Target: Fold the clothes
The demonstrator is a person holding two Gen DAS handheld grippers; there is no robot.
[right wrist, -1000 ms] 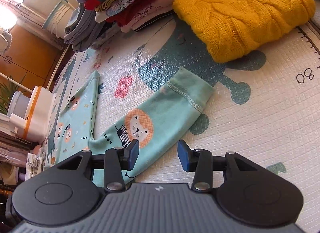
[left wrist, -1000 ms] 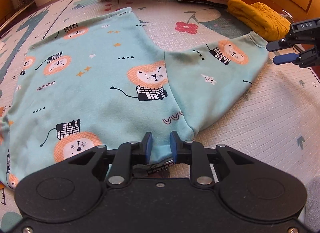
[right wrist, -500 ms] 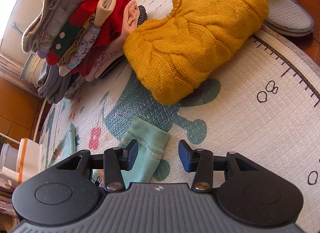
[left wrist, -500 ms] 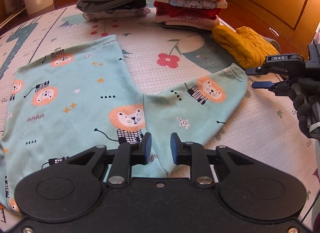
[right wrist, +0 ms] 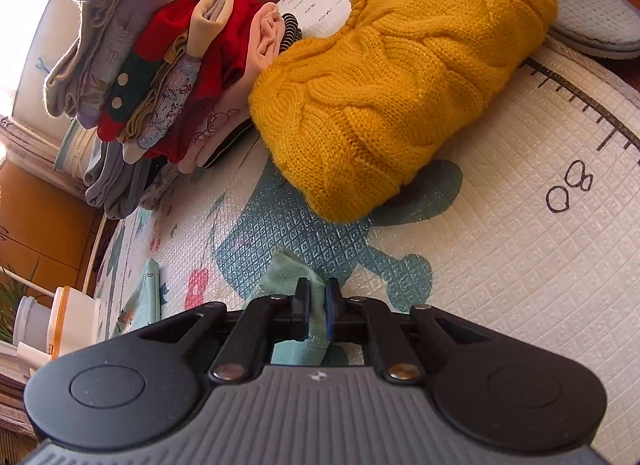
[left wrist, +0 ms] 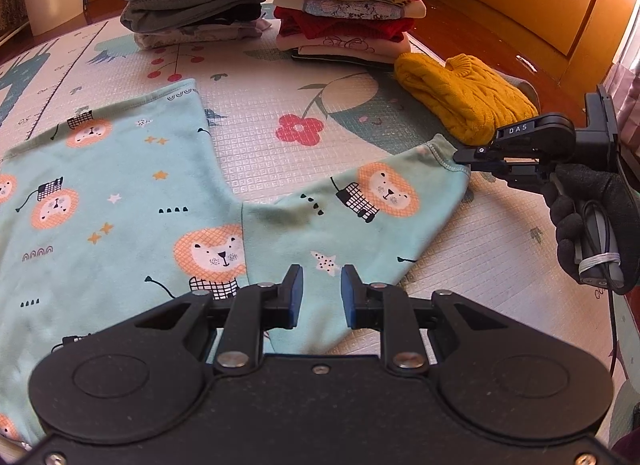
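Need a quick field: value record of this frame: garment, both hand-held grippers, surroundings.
garment: mint lion-print top, flat on the play mat, one sleeve stretched out sideways
right hand-held gripper: shut on the sleeve cuff
left hand-held gripper: open, over the sleeve near the armpit
nearby: yellow knit sweater beyond the cuff; two folded stacks behind
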